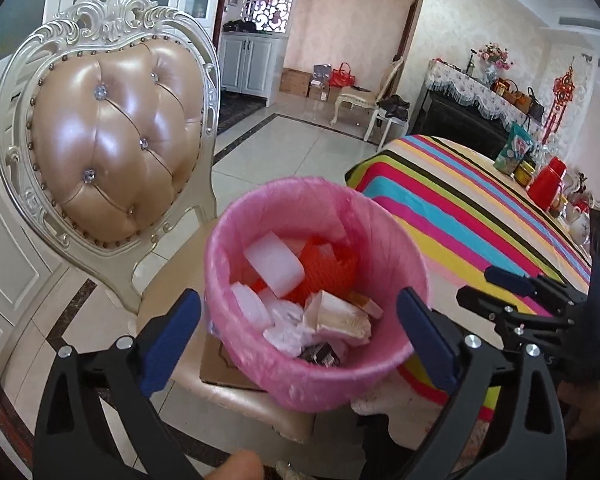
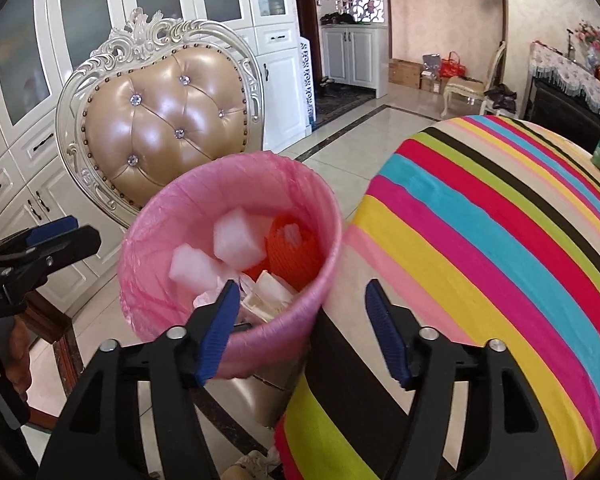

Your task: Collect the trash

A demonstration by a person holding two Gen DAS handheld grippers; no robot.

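Room: dining room, striped tablecloth beside the bin.
Bin: pink-lined trash bin on chair seat, part-filled.
Left gripper: spread wide, empty, over the bin.
Right gripper: wide, empty, astride the bin's near rim.
Tip: release scraps above the bin's centre.

Your left gripper was a matte black plastic frame with triangular cut-outs, silver round-headed screws at the pivots, and ribbed blue pads on its two fingers. Your right gripper matched it: black arms, silver screws, blue ribbed fingers. White lettering marked the left one's side.
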